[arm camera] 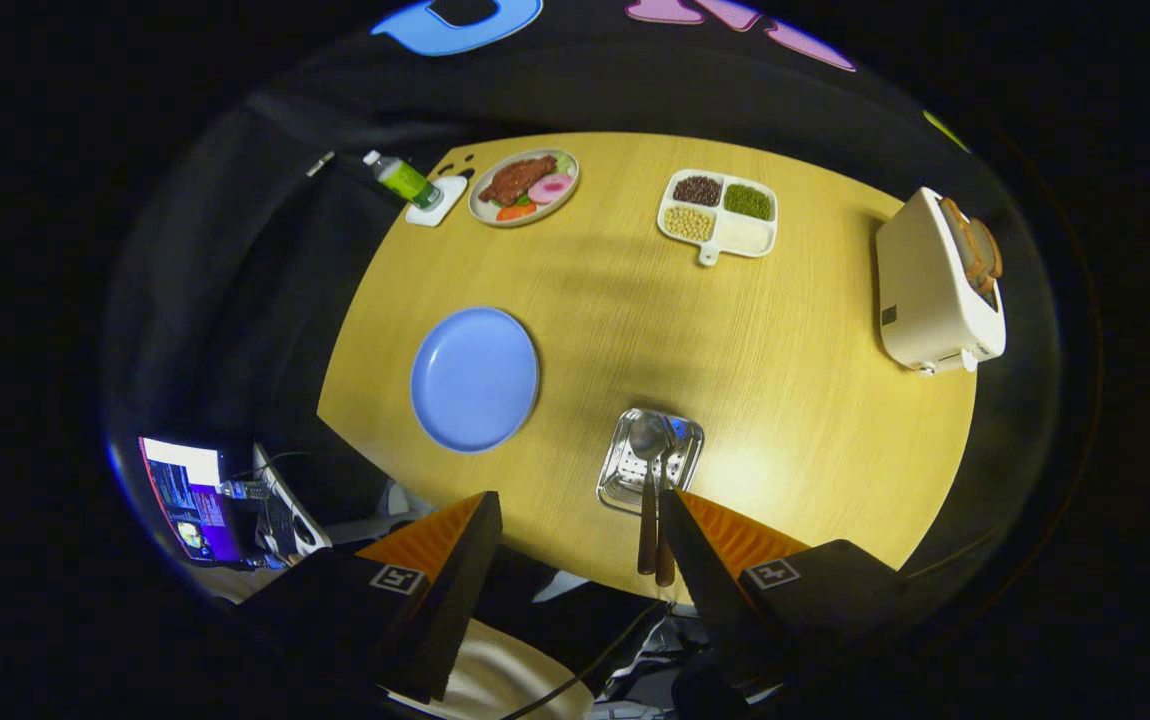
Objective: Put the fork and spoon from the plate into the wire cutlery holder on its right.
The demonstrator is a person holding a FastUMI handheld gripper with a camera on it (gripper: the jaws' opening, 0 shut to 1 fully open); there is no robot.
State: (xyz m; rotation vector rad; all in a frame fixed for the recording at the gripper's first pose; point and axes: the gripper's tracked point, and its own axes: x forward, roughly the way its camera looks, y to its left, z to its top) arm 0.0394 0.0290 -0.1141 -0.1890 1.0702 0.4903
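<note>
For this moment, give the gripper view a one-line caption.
Fork and spoon stand in the cutlery holder; blue plate bare; gripper fingers open.

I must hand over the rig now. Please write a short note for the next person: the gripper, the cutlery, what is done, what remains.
Gripper: open, fingers apart and empty, raised above the table's near edge.
Spoon and fork: both stand in the wire cutlery holder, just ahead of the fingers, handles towards the gripper.
Blue plate: bare, beside the holder.
Done: both pieces appear placed.
Left: probably nothing; only check that they sit steady.
</note>
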